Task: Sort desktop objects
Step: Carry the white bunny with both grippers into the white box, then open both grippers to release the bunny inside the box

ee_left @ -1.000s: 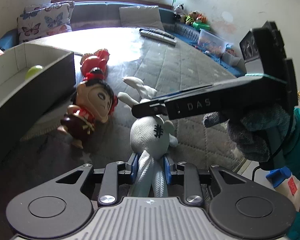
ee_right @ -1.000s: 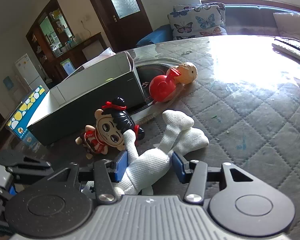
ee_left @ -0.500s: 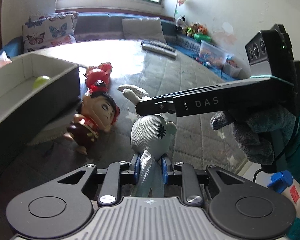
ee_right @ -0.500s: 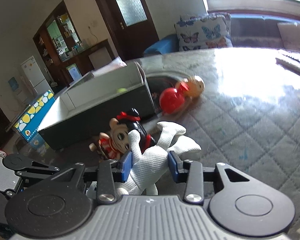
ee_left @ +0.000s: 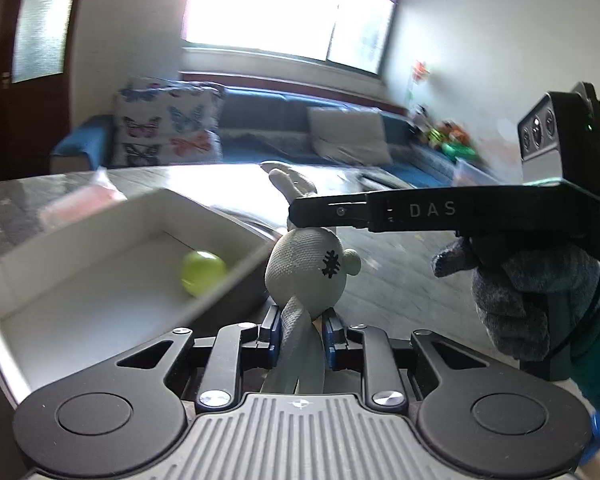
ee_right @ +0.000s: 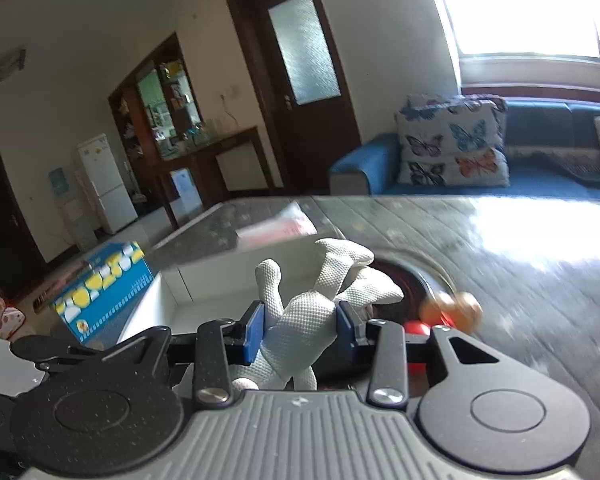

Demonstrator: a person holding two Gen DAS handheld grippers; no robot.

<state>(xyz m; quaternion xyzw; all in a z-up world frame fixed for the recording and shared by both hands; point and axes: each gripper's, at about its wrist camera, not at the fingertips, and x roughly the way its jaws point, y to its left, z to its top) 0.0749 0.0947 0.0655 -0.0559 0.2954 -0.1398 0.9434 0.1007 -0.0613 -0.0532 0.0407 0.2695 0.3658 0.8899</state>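
Both tongs, left (ee_left: 299, 332) and right (ee_right: 300, 330), clamp the white bunny (ee_left: 306, 268); only left view shows the green ball (ee_left: 202, 272) in the box (ee_left: 80, 272).

blue sofa (ee_right: 380, 168) — butterfly cushion (ee_left: 166, 132) — white fridge (ee_right: 104, 184)

Left gripper (ee_left: 299, 338) clamps white plush rabbit (ee_left: 306, 270) beside box (ee_left: 112, 220)

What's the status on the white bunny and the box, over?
Left gripper and right gripper both shut on white bunny. Bunny held beside open box; green ball inside. Nothing in the way.
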